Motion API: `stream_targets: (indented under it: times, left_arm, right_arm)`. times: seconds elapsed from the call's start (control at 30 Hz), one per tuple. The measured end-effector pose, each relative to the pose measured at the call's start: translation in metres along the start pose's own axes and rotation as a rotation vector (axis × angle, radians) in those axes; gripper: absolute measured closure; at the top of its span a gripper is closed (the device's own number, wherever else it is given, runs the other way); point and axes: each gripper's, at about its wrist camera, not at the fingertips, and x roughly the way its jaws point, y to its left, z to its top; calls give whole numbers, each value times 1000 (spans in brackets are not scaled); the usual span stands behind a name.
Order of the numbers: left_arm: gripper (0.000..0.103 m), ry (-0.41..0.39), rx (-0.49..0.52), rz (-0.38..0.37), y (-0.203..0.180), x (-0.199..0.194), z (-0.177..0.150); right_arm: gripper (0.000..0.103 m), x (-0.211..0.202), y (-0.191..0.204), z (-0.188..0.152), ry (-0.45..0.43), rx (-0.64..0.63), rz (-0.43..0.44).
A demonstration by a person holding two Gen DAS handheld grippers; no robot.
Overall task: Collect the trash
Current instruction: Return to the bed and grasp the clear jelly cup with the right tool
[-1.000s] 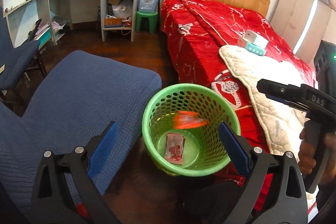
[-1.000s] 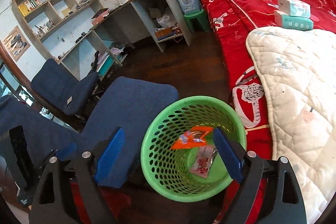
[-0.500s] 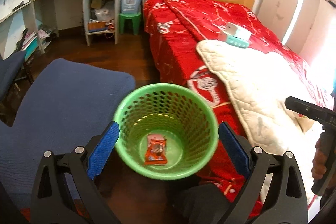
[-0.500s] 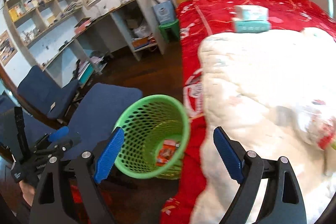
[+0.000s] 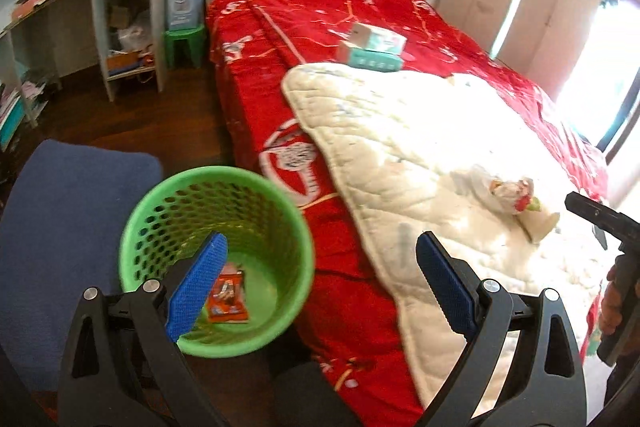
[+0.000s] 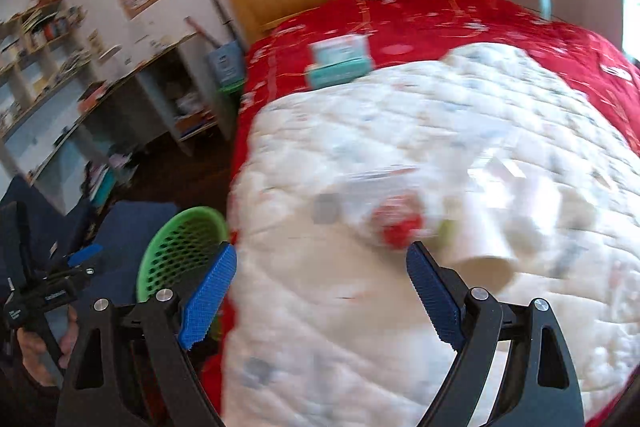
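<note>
So the orange snack wrapper point(image 5: 227, 295) that was mid-air over the green mesh wastebasket point(image 5: 216, 259) a second ago is now lying flat on the bottom of it, on top of the other wrapper that was already in there, so I'd call that piece done. Since then both cameras have swung away from the bin and over toward the bed. What's next seems to be the crumpled wrapper with the red bit point(image 5: 514, 193) sitting on the white quilt point(image 5: 400, 147), with what looks like a pale paper cup point(image 6: 486, 247) lying just beside it; it's all pretty smeared in the right wrist view, so I can't say much more about them. The right gripper point(image 6: 320, 295) has its blue pads spread wide with nothing between them, aimed down at the quilt just short of that trash. The left gripper point(image 5: 320, 283) is also wide open and empty, hanging over the gap between the basket and the red bedspread point(image 5: 320, 11). My guess is the right one goes in for the grab while the basket stays put on the floor by the blue chair point(image 5: 72, 211). Tissue packs point(image 5: 374, 47) further up the bed don't look like trash.
</note>
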Motion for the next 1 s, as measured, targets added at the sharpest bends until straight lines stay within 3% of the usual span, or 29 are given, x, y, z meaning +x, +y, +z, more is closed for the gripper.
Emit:
stream_targets:
  times: [0.3,0.53,1.0]
  left_arm:
    - [10,24,31,-63,-41,17,13]
    - [10,43,49,-77,-65,36,24]
    - [10,71,130,-148,-121,72,51]
  right_arm:
    - [21,-26,-116,19,-58,169,-175]
    - [23,-17,-191,35,-40,236,-303]
    - [24,45,-262,53,55,282,-376]
